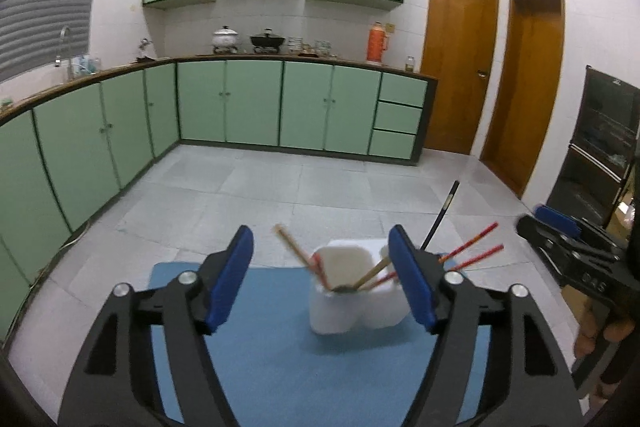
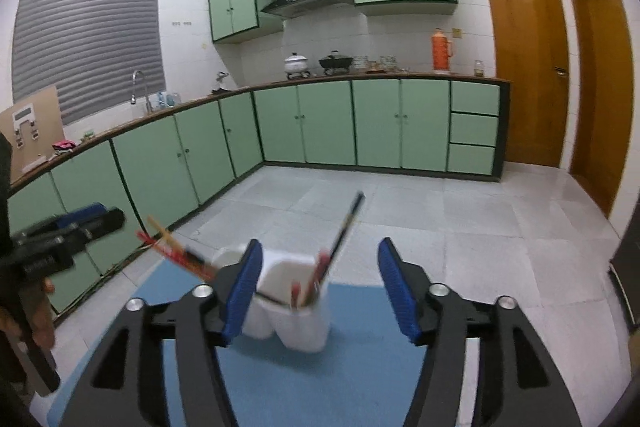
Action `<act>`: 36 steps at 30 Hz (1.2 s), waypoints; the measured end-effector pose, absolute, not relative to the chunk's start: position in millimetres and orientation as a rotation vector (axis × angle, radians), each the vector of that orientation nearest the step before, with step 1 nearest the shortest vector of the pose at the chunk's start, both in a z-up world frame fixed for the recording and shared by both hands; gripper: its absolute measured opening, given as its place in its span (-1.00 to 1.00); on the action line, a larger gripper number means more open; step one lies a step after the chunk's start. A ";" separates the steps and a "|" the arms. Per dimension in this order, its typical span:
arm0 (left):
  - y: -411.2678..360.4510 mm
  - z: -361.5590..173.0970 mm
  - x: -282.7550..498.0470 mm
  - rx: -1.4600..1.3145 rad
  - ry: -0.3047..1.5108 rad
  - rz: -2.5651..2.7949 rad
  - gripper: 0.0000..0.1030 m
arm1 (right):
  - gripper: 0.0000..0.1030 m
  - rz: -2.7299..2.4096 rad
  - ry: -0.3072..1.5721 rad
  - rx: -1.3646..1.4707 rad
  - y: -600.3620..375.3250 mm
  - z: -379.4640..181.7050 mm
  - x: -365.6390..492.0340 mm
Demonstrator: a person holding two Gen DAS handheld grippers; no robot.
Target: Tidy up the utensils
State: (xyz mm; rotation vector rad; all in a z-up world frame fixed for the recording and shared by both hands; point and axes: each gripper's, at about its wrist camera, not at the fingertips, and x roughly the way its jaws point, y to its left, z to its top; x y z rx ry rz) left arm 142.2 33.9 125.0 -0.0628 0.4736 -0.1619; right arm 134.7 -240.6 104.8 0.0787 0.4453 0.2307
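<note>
A white utensil holder [image 1: 352, 311] [image 2: 296, 323] with several compartments stands on a blue mat [image 1: 280, 367] [image 2: 340, 379]. Red chopsticks [image 1: 476, 247], a tan chopstick [image 1: 292, 245] and a black chopstick [image 1: 444, 211] [image 2: 348, 223] lean out of it; something dark and spoon-like lies at the rim. My left gripper [image 1: 324, 279] is open, its blue pads standing on either side of the holder's image and short of it, with nothing gripped. My right gripper [image 2: 320, 287] is open too, its left pad overlapping the holder's left edge. Each gripper shows at the other view's edge [image 1: 560, 247] [image 2: 72, 227].
The mat lies on a pale surface above a grey tiled floor. Green base cabinets [image 1: 224, 103] line the far wall and left side. Wooden doors [image 1: 460, 59] stand at the right, beside a black oven [image 1: 600, 147]. A person's hand [image 1: 600, 331] [image 2: 40, 319] holds each gripper handle.
</note>
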 end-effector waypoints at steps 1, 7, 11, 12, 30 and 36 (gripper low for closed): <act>36.2 123.3 133.7 -0.062 0.475 -0.155 0.37 | 0.22 0.228 0.446 0.080 -241.3 102.1 126.5; 36.6 113.0 89.4 -0.053 0.488 -0.122 0.67 | 0.59 0.217 0.486 0.117 -240.9 83.9 74.7; 29.2 105.2 62.6 -0.030 0.504 -0.127 0.76 | 0.87 0.219 0.521 0.136 -239.0 80.0 49.0; 26.1 103.9 54.9 -0.014 0.507 -0.129 0.77 | 0.89 0.219 0.525 0.139 -238.3 80.5 43.8; 8.6 130.1 -26.7 0.027 0.465 -0.173 0.86 | 0.89 0.247 0.477 0.115 -229.6 117.2 -32.7; 8.2 136.8 -41.0 0.008 0.467 -0.178 0.86 | 0.88 0.266 0.465 0.091 -220.6 124.0 -46.1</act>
